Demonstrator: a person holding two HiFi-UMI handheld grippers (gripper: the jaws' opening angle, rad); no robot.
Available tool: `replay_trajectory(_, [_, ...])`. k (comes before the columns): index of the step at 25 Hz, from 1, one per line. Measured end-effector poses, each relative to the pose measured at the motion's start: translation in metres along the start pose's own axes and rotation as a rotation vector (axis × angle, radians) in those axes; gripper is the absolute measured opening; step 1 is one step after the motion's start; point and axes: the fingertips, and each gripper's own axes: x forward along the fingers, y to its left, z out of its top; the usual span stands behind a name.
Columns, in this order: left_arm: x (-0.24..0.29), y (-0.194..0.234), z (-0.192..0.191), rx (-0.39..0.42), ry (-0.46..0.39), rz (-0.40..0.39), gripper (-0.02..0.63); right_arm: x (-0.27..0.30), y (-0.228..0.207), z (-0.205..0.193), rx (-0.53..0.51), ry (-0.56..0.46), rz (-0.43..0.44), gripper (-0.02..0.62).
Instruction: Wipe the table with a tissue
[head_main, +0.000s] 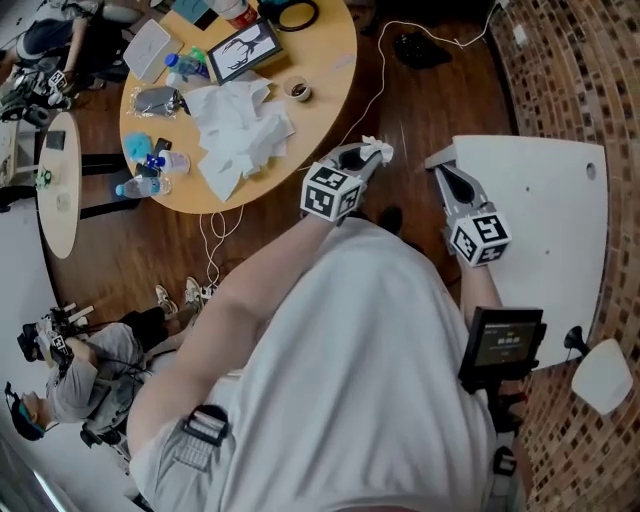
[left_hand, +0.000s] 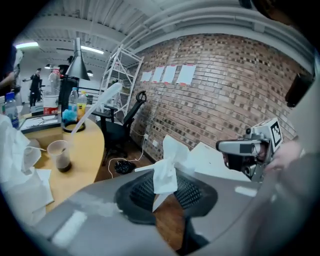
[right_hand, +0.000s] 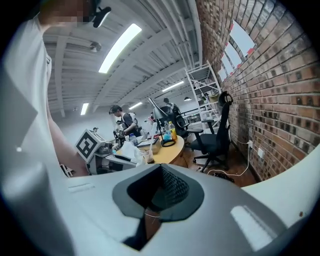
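Left tool (head_main: 362, 160) is clamped on a tissue (head_main: 378, 150), held up beside the white surface (head_main: 545, 200); right tool (head_main: 445, 178) is closed and empty. Next, probably, lower the tissue and sweep.

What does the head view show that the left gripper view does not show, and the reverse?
Only the head view: the black screen device by the person's right arm, and another person seated at lower left. Only the left gripper view: white paper sheets on the wall, a black office chair. Both: the crumpled white tissue pinched by the left gripper, the right gripper, the round wooden table.
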Motion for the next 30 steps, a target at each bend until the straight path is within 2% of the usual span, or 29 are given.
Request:
replay_trajectory(8, [0.012, -0.05, -0.007, 0.088, 0.041, -0.198, 0.087, -0.06, -0.004, -0.017, 0.075, -0.068, -0.194, 0.006])
replay_trajectory(12, [0.01, -0.045, -0.014, 0.119, 0.069, -0.238, 0.087, -0.064, 0.003, -0.025, 0.099, -0.099, -0.253, 0.006])
replay_trajectory(20, [0.005, -0.072, -0.028, 0.153, 0.138, -0.442, 0.083, -0.108, 0.034, -0.043, 0.169, -0.136, -0.441, 0.006])
replay_trajectory(26, [0.002, -0.092, -0.034, 0.213, 0.154, -0.571, 0.083, -0.13, 0.05, -0.051, 0.188, -0.175, -0.551, 0.006])
replay_trajectory(30, [-0.006, -0.106, -0.04, 0.254, 0.169, -0.63, 0.083, -0.145, 0.065, -0.056, 0.197, -0.204, -0.615, 0.006])
